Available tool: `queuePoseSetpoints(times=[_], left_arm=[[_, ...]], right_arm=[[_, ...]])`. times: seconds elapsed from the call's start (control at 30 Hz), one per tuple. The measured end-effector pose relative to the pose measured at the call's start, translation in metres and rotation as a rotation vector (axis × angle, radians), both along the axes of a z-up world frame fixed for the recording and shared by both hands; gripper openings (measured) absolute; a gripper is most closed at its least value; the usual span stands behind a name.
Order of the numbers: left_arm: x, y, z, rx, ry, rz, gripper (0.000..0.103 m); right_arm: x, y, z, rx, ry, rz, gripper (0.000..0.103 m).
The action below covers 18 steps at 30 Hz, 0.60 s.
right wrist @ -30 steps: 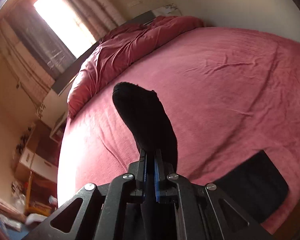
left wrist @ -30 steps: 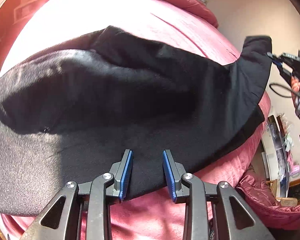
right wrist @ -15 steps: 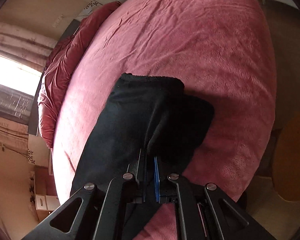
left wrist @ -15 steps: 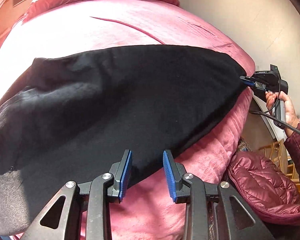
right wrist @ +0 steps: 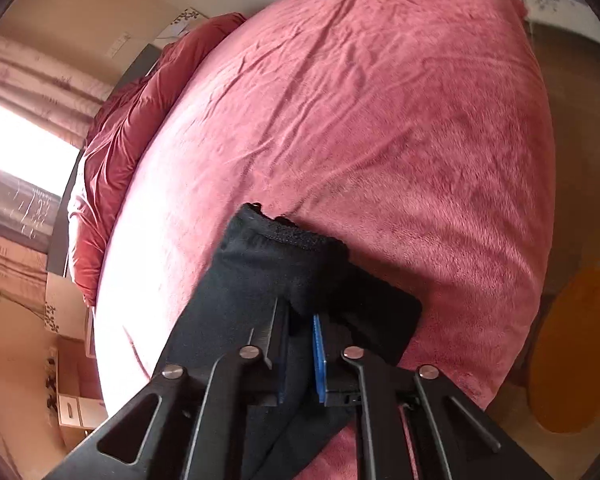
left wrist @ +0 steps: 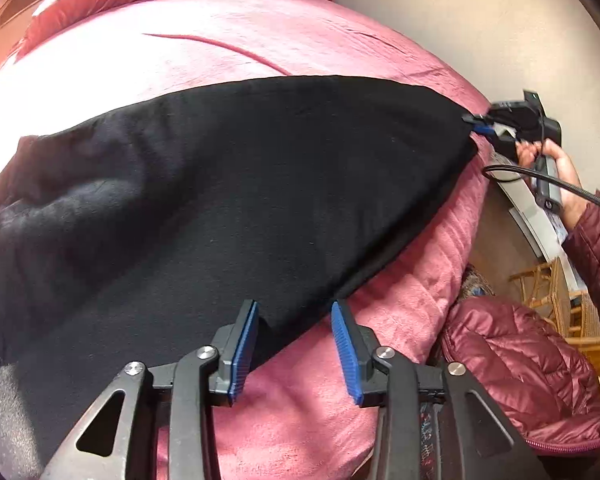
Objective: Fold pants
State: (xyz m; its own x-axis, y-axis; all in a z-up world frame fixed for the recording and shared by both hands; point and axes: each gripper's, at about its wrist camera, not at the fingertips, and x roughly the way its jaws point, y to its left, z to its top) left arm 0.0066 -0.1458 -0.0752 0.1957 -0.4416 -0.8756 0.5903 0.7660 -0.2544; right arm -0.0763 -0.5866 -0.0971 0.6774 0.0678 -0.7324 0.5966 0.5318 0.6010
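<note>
The black pants [left wrist: 228, 200] lie spread across the pink bed [left wrist: 260, 48]. My left gripper [left wrist: 296, 344] is open, its blue pads on either side of the pants' near edge. My right gripper [right wrist: 300, 356] is shut on the pants' cuff end [right wrist: 284, 264], and it also shows at the far right in the left wrist view [left wrist: 500, 124], pinching the corner of the fabric at the bed's edge. The cloth runs taut from that corner toward the left.
A bunched red duvet [right wrist: 112, 160] lies at the head of the bed. A maroon puffy jacket [left wrist: 512, 360] sits beside the bed on the right, near a wicker chair [left wrist: 556, 296]. An orange rug [right wrist: 572, 348] lies on the floor.
My right gripper has lowered the cuff end from up in the air down to the bed's edge, laying the pants flat. My left gripper stayed open at the near edge.
</note>
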Motion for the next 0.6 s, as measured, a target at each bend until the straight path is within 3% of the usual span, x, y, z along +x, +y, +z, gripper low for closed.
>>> queuePoseSetpoints(times=[0.13,0.3,0.47,0.6], left_arm=[[-0.007,-0.016,-0.004,0.028,-0.014,-0.091,0.047],[-0.004,-0.024,-0.015,0.06,-0.038,-0.097,0.047],[0.004,-0.019,-0.017,0.035,-0.031,-0.068,0.02],[0.009,-0.014,-0.018,0.037,-0.03,-0.055,0.007]], right_arm=[[-0.007,0.002,0.015,-0.04,0.002,0.014,0.009],[-0.014,0.006,0.019,-0.059,0.026,0.011,0.009],[-0.012,0.009,0.015,-0.062,0.048,0.018,0.009],[-0.01,0.009,0.019,-0.067,0.049,0.023,0.009]])
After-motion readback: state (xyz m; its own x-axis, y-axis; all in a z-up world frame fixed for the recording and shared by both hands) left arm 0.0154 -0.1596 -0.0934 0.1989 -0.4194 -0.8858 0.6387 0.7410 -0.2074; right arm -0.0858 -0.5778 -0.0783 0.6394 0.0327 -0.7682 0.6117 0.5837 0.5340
